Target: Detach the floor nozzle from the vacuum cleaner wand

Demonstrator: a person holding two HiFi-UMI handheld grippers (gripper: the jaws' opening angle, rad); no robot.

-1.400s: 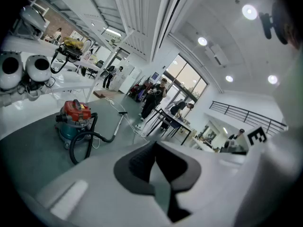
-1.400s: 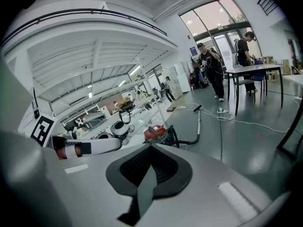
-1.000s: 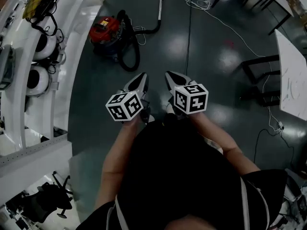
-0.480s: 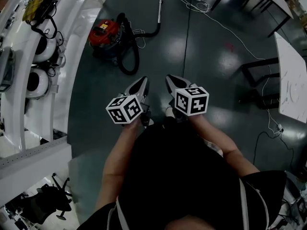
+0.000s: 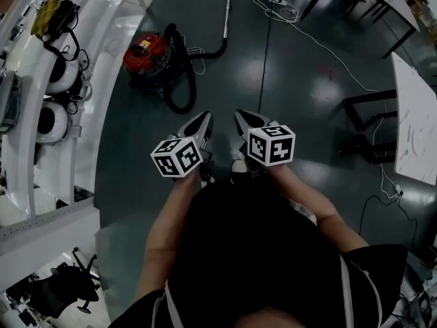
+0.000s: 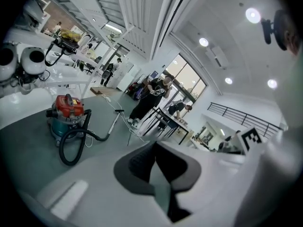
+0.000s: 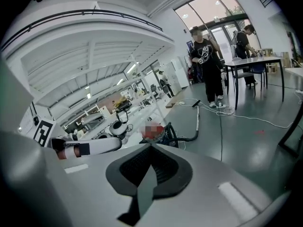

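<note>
Left gripper (image 5: 203, 119) and right gripper (image 5: 241, 117): jaws together, nothing in them, side by side in front of body. Vacuum (image 5: 145, 55) on floor well ahead, left. Nozzle (image 6: 119, 110) on far end of wand (image 5: 226, 9), near standing person (image 6: 152, 97)

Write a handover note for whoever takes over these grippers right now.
Left gripper: jaws shut, empty, held out in front.
Right gripper: the same, close beside it.
The vacuum stands on the floor ahead to the left. Its hose runs to the wand beyond, with the nozzle at the far end.
Done: nothing; the nozzle looks attached.
Left: walk up, hold the wand, pull the nozzle off.
</note>
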